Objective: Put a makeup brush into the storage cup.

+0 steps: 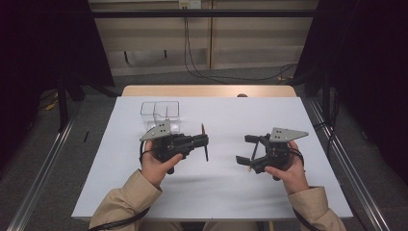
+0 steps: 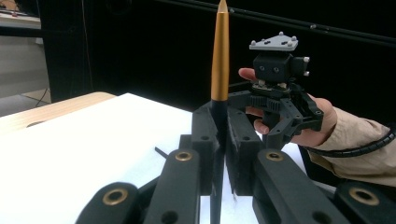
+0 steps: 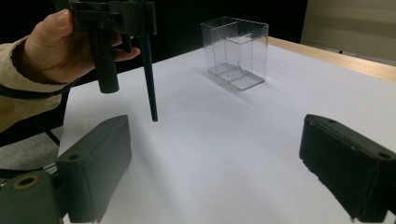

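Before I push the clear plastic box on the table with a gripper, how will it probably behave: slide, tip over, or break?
The clear plastic box looks thin-walled and holds nothing, so it is probably light. It stands taller than it is deep, so a high push may tip it; a low push would more likely slide it across the smooth white table. Its walls look rigid, perhaps brittle under a hard squeeze.

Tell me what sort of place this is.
Probably a lab recording station: a white table boxed in by dark curtains and a metal frame, with cables trailing over a grey floor.
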